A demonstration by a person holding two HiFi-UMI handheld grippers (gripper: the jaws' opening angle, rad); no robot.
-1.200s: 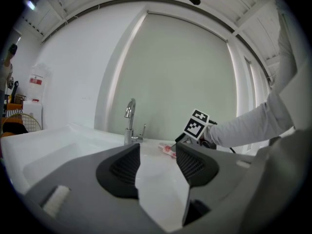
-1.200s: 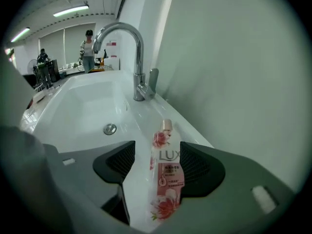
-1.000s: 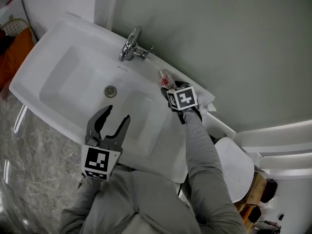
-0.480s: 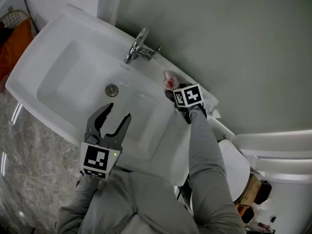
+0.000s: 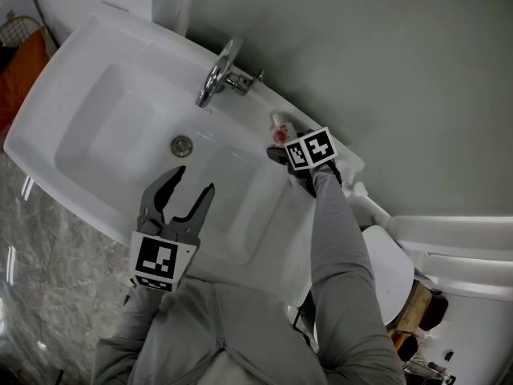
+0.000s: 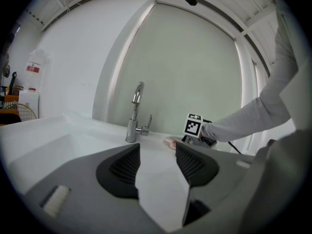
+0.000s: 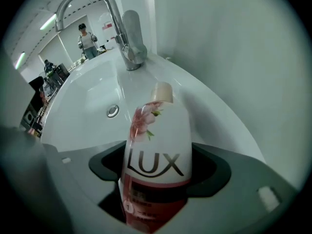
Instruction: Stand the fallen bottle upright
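A white-and-pink LUX bottle lies on its side on the sink's back ledge, cap toward the faucet. My right gripper points steeply down over it. In the right gripper view the bottle fills the gap of the right gripper; the jaws have just been opening and stand wide to either side of its body. My left gripper hovers open and empty over the basin's near rim; past the left gripper the bottle shows small beside the faucet.
The white sink has a drain mid-basin and a grey wall right behind the ledge. A white toilet lid sits to the right below the sink. An orange object is at the far left. A person stands far off.
The right gripper has sunk closer onto the lying bottle and tipped steeper, its jaws spreading around it. The left gripper has shifted slightly and stays open.
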